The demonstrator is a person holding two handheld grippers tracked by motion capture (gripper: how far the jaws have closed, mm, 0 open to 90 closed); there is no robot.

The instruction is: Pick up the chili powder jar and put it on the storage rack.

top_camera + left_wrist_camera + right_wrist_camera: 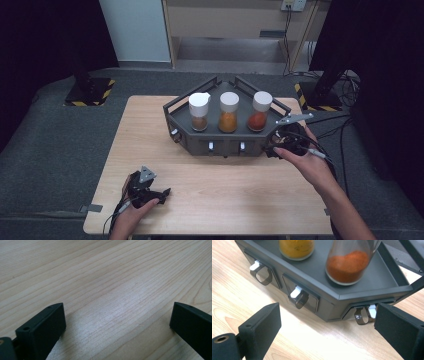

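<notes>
Left gripper (117,322): held low over the bare wooden table (225,195) at its near left corner, jaws spread wide, nothing between them.
Right gripper (328,327): held at the near right corner of the dark rack (367,290), jaws spread wide and empty.
Rack pull tabs: one small tab (362,315) is seen just beside the right-hand jaw, apart from it.
Red spice jar (349,260): stood upright on the rack's right side.
Orange spice jar (228,112): stood in the middle.
Brown spice jar (199,112): stood at the left.
</notes>
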